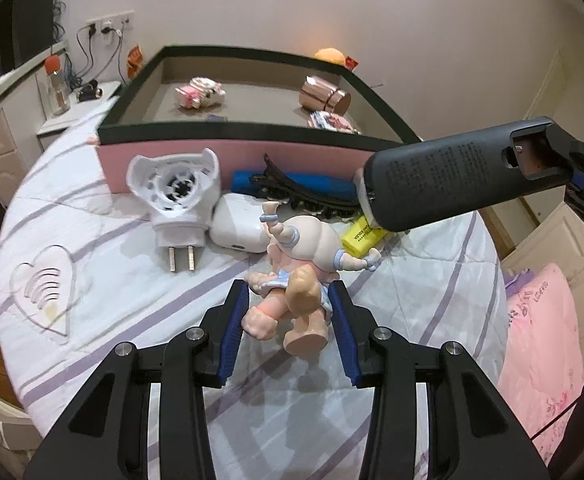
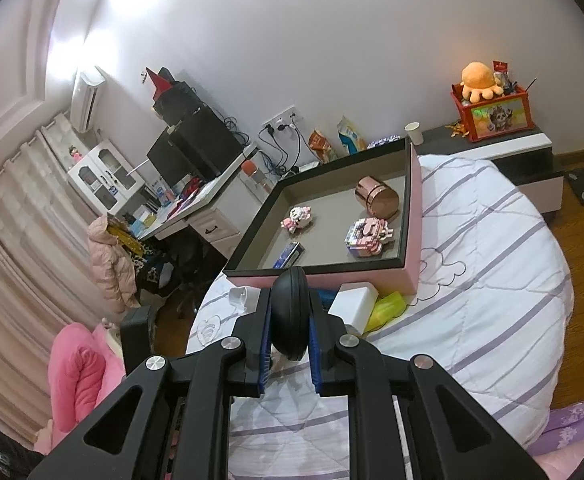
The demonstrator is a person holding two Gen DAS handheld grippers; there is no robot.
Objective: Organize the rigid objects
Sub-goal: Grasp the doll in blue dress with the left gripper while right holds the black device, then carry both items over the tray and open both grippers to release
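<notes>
A small doll figure with a pale head and blue-ringed pigtails hangs just above the striped bed cover, its shadow below it. My left gripper is shut on its body, blue pads on both sides. My right gripper is shut on a black oblong device, which reaches in from the right of the left wrist view as the black device. Behind stands a pink-sided box with a black rim. It holds a rose-gold cylinder and a pink block figure.
On the bed before the box lie a white plug-in device, a white case, a black hair clip on something blue, and a yellow marker. A pink pillow is at the right, a bedside table at the left.
</notes>
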